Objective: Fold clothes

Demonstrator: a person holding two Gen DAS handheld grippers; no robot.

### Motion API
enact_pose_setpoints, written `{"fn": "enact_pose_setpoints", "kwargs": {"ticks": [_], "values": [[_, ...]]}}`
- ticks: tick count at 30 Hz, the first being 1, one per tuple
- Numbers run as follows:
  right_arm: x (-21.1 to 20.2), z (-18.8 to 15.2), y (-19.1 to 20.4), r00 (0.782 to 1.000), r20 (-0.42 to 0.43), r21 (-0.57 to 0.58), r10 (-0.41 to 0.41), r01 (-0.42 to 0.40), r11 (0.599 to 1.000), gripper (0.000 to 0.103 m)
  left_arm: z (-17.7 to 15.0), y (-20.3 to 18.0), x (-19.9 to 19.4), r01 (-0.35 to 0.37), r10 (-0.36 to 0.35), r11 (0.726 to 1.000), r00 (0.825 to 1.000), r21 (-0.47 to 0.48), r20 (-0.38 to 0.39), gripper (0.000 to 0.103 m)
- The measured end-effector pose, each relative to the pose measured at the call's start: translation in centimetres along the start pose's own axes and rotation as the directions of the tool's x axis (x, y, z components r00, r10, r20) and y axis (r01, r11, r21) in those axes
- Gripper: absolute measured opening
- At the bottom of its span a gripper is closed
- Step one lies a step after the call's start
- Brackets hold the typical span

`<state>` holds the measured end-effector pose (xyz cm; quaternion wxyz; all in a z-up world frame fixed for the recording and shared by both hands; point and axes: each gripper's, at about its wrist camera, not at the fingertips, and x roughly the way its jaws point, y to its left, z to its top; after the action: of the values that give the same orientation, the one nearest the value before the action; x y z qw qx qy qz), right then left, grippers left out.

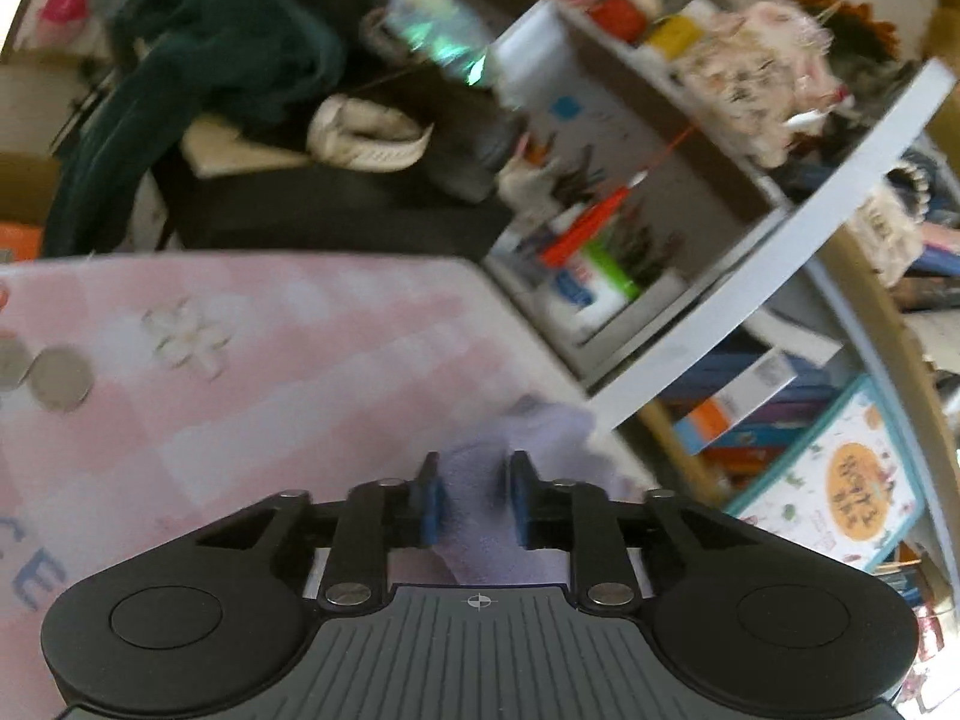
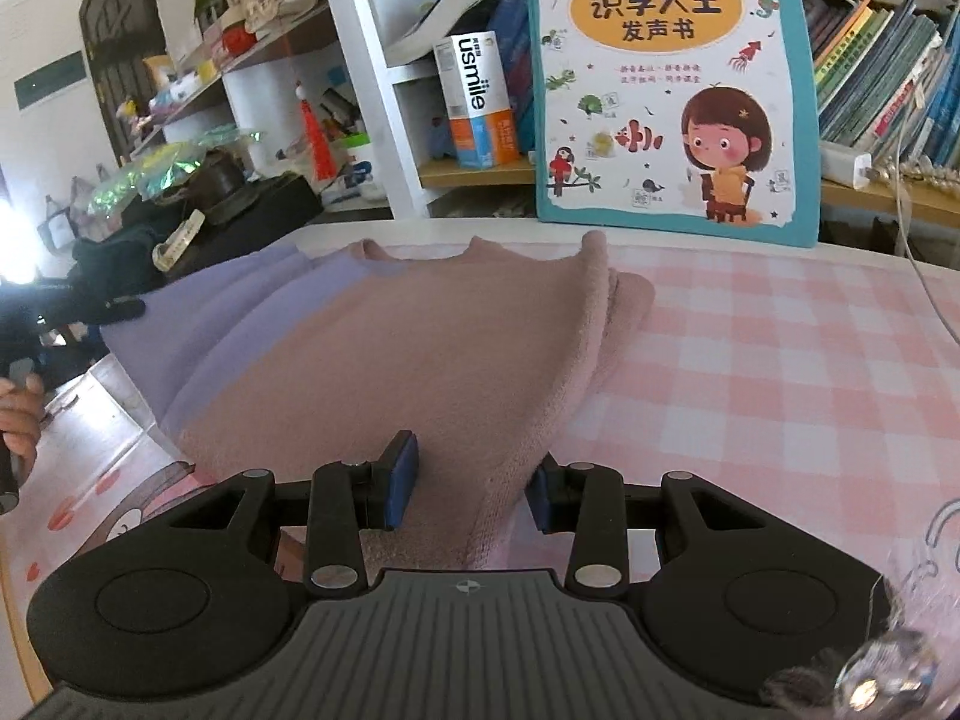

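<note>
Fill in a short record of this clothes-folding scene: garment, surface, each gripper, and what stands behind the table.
garment: pink and lilac sweater, lying partly folded
surface: table with pink checked cloth
left gripper: lilac fabric between its blue pads
right gripper: pink hem between its pads; contact unclear
behind table: children's picture book standing upright, bookshelf

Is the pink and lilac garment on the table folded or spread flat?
Partly folded: the pink and lilac garment has its right side doubled over in a thick layered edge, while the lilac part lies draped to the left.
</note>
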<state>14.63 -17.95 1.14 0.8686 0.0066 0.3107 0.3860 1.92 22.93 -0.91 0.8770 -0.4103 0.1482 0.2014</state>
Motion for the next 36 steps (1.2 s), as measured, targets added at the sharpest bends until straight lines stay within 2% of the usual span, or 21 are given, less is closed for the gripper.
{"fn": "enact_pose_setpoints", "kwargs": {"ticks": [2,5,11,16,20,24,28,31,33,36], "values": [[0.0,0.0,-0.3,1.0,-0.002,0.019,0.012,-0.012,1.0,0.035,-0.7,0.0,0.3,-0.013,0.013,1.0,1.0,0.022,-0.002,0.036],[0.0,0.0,-0.5,1.0,-0.003,0.031,0.019,-0.019,0.999,0.036,-1.5,-0.3,0.5,-0.033,0.033,0.999,0.999,0.039,-0.004,0.041],[0.0,0.0,-0.4,1.0,-0.002,0.038,0.024,-0.024,0.999,0.037,-1.8,-0.3,0.4,-0.033,0.033,0.999,0.999,0.036,0.017,0.043],[-0.2,-0.1,-0.9,0.999,-0.006,0.045,0.049,-0.048,0.998,0.038,-2.0,0.3,0.1,0.001,-0.002,0.999,1.0,0.033,0.023,0.045],[-0.9,-0.3,-1.0,0.997,-0.033,-0.03,0.068,-0.069,0.997,0.04,-1.8,0.5,0.0,0.011,-0.011,1.0,1.0,0.025,0.011,0.045],[-1.5,-0.5,-1.2,0.995,-0.058,-0.066,0.084,-0.087,0.994,0.04,-1.9,0.6,-0.8,-0.004,0.003,0.999,1.0,-0.043,-0.01,0.045],[-1.4,-0.7,-0.6,0.996,-0.059,-0.118,0.065,-0.072,0.99,0.041,-2.5,0.6,-1.4,0.007,-0.014,0.991,0.998,-0.131,-0.054,0.046],[-1.4,-0.9,-0.4,0.997,-0.056,-0.132,0.057,-0.064,0.989,0.041,-2.6,0.1,-0.7,0.02,-0.031,0.991,0.996,-0.133,-0.084,0.046],[-1.4,-0.9,-0.4,0.997,-0.053,-0.129,0.059,-0.065,0.989,0.041,-2.6,-0.1,-0.4,0.004,-0.014,0.989,0.998,-0.148,-0.067,0.04],[-1.4,-0.9,-0.4,0.997,-0.051,-0.128,0.059,-0.065,0.99,0.041,-2.9,-0.3,0.2,-0.031,0.024,0.987,0.999,-0.155,-0.046,0.023]]}}
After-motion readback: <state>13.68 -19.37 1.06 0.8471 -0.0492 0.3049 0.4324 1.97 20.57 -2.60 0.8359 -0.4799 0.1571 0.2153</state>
